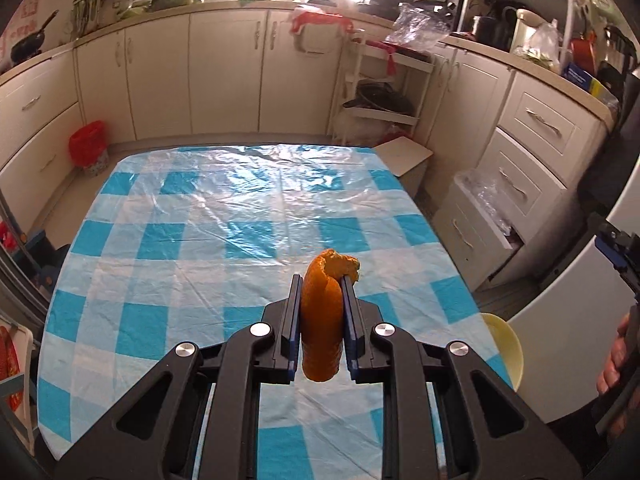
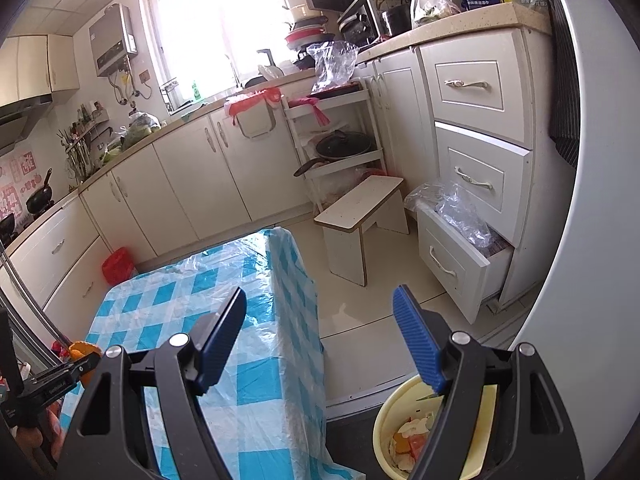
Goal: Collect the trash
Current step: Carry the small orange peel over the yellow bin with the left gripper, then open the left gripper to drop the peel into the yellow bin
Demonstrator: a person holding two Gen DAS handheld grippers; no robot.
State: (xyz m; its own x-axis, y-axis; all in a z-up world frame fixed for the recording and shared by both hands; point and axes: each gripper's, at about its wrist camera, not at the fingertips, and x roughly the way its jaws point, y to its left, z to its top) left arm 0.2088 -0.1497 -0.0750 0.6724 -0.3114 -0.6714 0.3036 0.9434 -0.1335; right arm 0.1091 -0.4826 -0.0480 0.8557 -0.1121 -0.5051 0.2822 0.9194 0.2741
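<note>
My left gripper [image 1: 322, 280] is shut on a curled piece of orange peel [image 1: 322, 316] and holds it above the near part of the blue-and-white checked table [image 1: 200, 240]. The peel and left gripper also show at the left edge of the right wrist view [image 2: 82, 350]. My right gripper [image 2: 320, 304] is open and empty, off the table's right side, above the floor. A pale yellow trash bin [image 2: 384, 432] with scraps inside stands on the floor below the right fingers; its rim shows in the left wrist view [image 1: 506, 344].
White kitchen cabinets line the walls. A small white stool [image 2: 360, 208] stands beyond the table. A bottom drawer [image 2: 456, 256] stands open with clear plastic in it. A red-lined bin [image 1: 88, 148] sits on the floor at the far left.
</note>
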